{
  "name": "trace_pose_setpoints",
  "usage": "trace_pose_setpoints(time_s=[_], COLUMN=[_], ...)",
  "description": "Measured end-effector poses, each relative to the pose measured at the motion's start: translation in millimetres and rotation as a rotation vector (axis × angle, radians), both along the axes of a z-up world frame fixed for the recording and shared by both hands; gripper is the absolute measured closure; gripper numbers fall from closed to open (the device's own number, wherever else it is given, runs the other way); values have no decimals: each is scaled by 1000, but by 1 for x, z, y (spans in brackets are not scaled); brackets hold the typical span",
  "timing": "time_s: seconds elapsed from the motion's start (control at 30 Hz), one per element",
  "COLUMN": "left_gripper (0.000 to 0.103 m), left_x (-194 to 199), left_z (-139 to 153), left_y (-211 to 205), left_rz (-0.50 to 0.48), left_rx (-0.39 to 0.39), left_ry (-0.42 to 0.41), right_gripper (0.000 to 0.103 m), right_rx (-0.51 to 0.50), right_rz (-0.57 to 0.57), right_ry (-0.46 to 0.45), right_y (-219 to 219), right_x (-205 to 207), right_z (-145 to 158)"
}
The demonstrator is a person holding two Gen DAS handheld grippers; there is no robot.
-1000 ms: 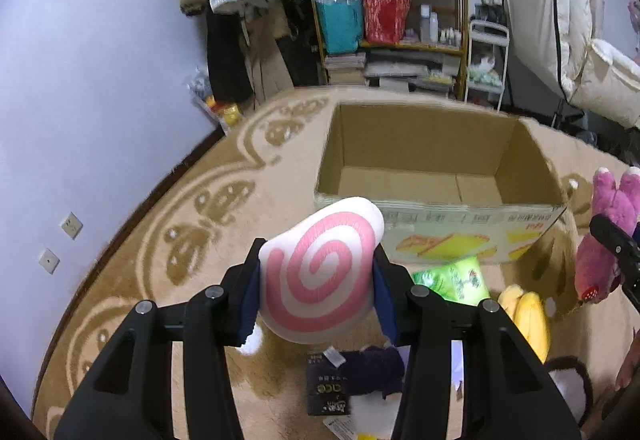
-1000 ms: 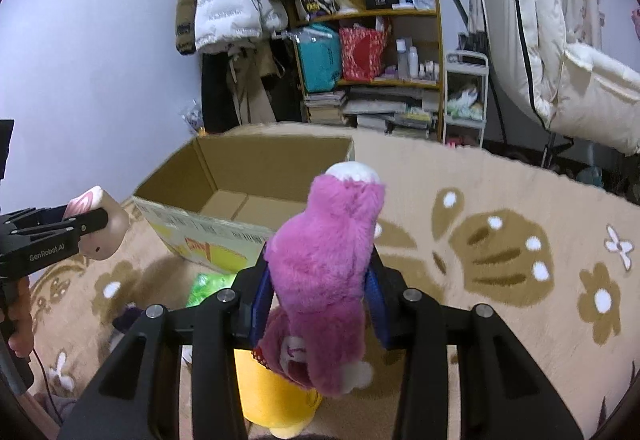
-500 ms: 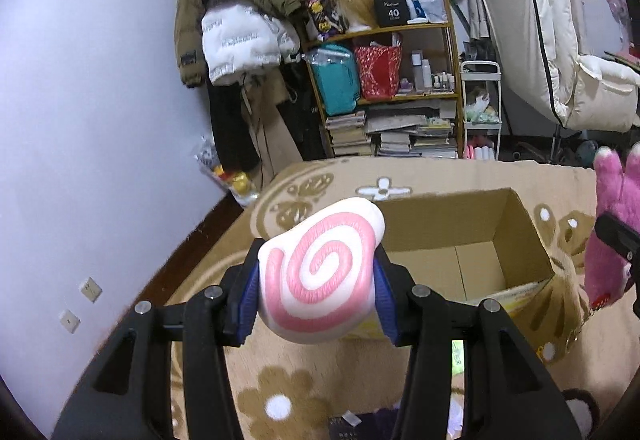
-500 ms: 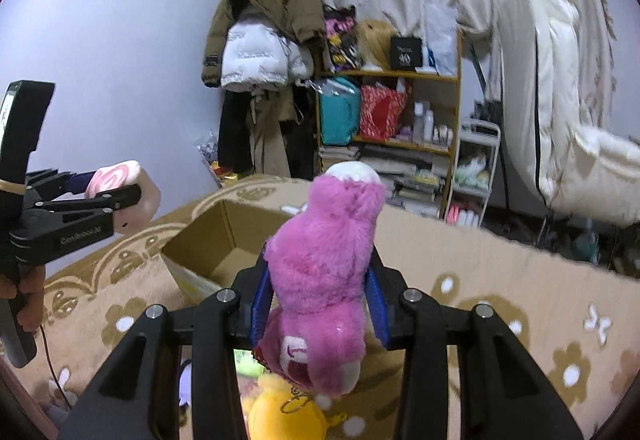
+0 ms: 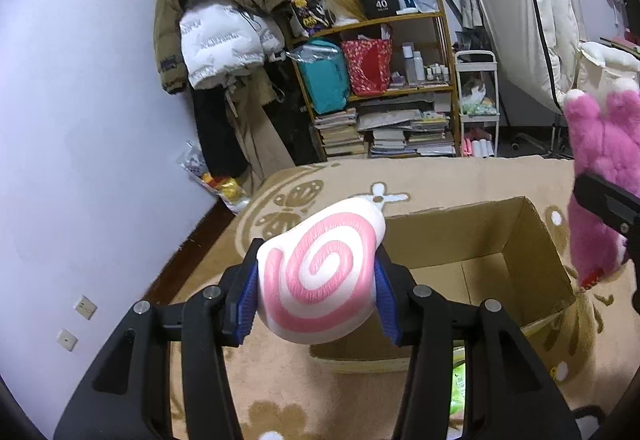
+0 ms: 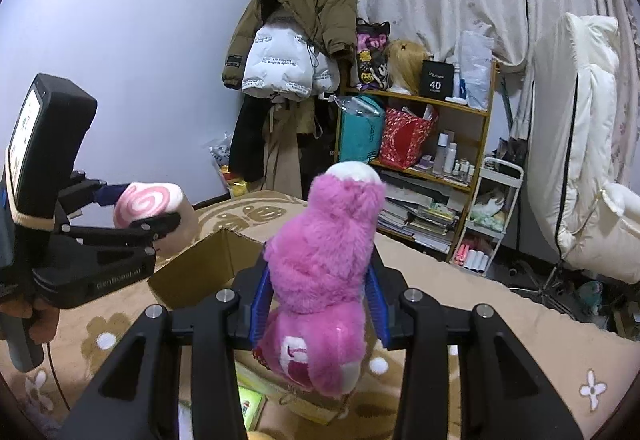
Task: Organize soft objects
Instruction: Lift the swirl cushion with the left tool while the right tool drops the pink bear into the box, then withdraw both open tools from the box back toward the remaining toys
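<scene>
Smooth white foam with a pink spiral, the round cushion (image 5: 320,276) sits clamped in your left gripper (image 5: 316,292) above the open cardboard box (image 5: 472,240), while at three o'clock your right gripper (image 6: 318,292) squeezes the fluffy magenta plush (image 6: 324,260).

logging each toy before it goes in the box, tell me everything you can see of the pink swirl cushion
The pink swirl cushion is a soft, smooth, rounded white plush with a pink spiral on its flat face, shaped like a thick roll. It is lifted off the carpet, tilted, pinched on both sides by the blue-padded fingers of the left gripper. It sits in front of the open cardboard box, not yet inside.
</scene>
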State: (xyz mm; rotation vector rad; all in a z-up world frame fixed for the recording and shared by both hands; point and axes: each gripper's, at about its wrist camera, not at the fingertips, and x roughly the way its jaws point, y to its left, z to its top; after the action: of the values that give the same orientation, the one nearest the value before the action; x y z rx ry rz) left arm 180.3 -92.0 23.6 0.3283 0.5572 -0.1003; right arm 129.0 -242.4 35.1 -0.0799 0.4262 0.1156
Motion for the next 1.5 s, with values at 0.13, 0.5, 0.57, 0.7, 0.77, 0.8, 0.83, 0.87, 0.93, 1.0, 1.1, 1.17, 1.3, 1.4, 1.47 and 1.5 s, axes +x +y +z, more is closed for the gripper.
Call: trace_pose_setpoints(time_s=[0.13, 0.5, 0.57, 0.7, 0.77, 0.8, 0.83, 0.87, 0.93, 1.0, 1.1, 1.17, 1.3, 1.4, 1.47, 1.5], left_gripper=[54, 42, 39, 24, 18, 17, 15, 13, 8, 6, 5, 4, 4, 4, 4, 4], left_x=[13, 31, 30, 32, 32, 31, 30, 30, 29, 28, 26, 24, 20, 15, 9, 6], left_z=[-15, -44, -46, -50, -51, -50, -49, -47, -45, -43, -39, -36, -33, -31, -28, -27], left_y=[-1, -4, -3, -2, -1, 1, 3, 4, 6, 8, 13, 17, 27, 37, 42, 44], left_rz=[-20, -46, -43, -20, 2, 5, 4, 0, -3, 10, 15, 17, 50, 67, 77, 80], left_rx=[-20, -94, -97, -78, -58, -67, -78, -86, -97, -101, -127, -134, -154, -186, -191, -185], left_ry=[38, 120, 119, 138, 131, 125, 124, 125, 126, 129, 139, 139, 163, 189, 198, 200], right_gripper=[59, 48, 38, 28, 22, 15, 12, 11, 8, 1, 0, 0, 0, 0, 0, 0], right_rx=[21, 185, 178, 175, 173, 170, 172, 178, 181, 171, 159, 159, 160, 166, 180, 187], right_rz=[16, 13, 11, -7, -13, -19, -24, -28, -41, -57, -74, -69, -67, -63, -51, -45], right_ry=[31, 169, 164, 167, 165, 164, 164, 171, 196, 214, 210, 217, 222, 225, 232, 233], right_y=[-3, -30, -31, -34, -36, -36, -37, -38, -41, -41, -39, -37, -36, -33, -32, -31], right_x=[11, 31, 31, 30, 29, 30, 30, 30, 32, 32, 25, 23, 21, 15, 8, 4], right_z=[-18, -62, -62, -60, -58, -57, -56, -57, -58, -60, -60, -59, -55, -51, -49, -48])
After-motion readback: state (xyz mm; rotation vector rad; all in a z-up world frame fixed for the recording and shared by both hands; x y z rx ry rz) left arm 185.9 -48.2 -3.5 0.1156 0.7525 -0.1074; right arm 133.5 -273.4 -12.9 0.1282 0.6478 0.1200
